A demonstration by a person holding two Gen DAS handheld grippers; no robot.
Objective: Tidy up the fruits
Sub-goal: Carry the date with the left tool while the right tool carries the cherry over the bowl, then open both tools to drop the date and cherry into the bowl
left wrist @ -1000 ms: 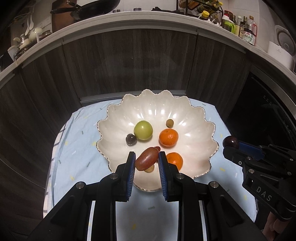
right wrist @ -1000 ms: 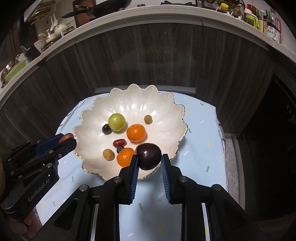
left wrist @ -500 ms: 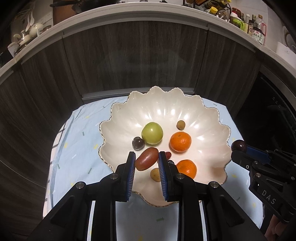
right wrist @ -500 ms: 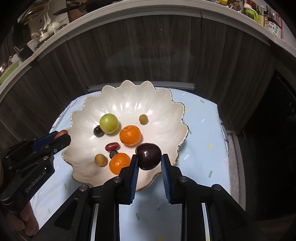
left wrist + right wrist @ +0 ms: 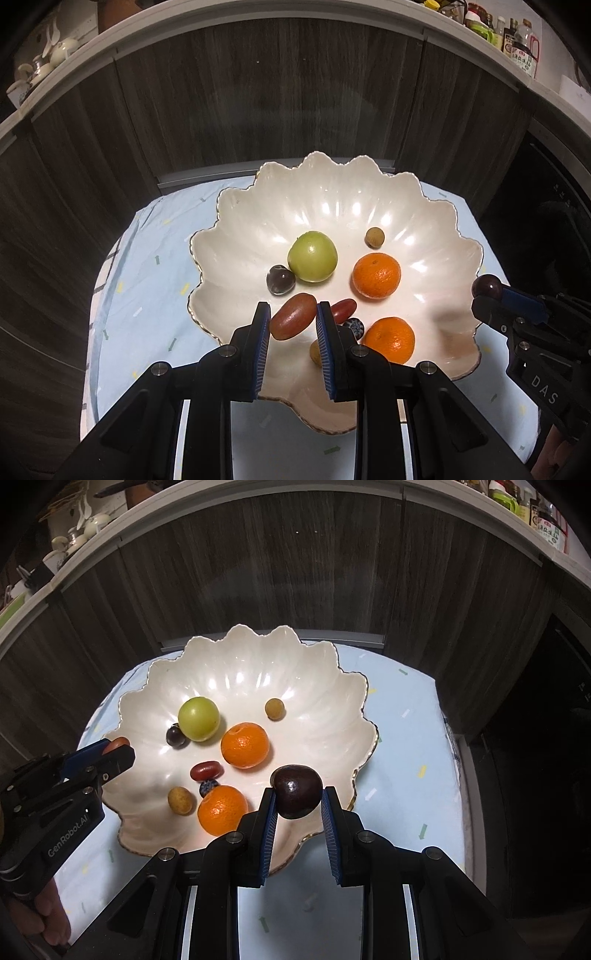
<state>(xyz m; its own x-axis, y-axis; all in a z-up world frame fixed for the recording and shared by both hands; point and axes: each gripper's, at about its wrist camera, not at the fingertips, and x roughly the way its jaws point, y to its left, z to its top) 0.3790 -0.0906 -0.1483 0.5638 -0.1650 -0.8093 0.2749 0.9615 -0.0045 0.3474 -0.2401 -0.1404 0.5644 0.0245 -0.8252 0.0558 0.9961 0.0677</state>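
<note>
A white scalloped bowl [image 5: 369, 199] [image 5: 258, 664] sits on a light blue cloth. In it lie a green fruit [image 5: 312, 256] [image 5: 198, 719], two oranges [image 5: 376, 275] [image 5: 392, 339], a dark grape [image 5: 280, 279], a red date [image 5: 343, 309] and small tan fruits [image 5: 374, 237]. My left gripper [image 5: 291, 318] is shut on a reddish-brown oblong fruit [image 5: 292, 320] above the bowl's near left part. My right gripper [image 5: 297, 794] is shut on a dark purple plum [image 5: 296, 790] above the bowl's right rim.
The light blue cloth [image 5: 147, 288] [image 5: 406, 757] covers a small table in front of dark wood cabinet doors [image 5: 277, 92]. A counter above holds bottles [image 5: 517, 33] and teaware [image 5: 55, 59]. A dark opening [image 5: 535, 720] lies at the right.
Both grippers have moved forward over the bowl with their fruits still held. The bowl now looks larger and nearer in both views.
</note>
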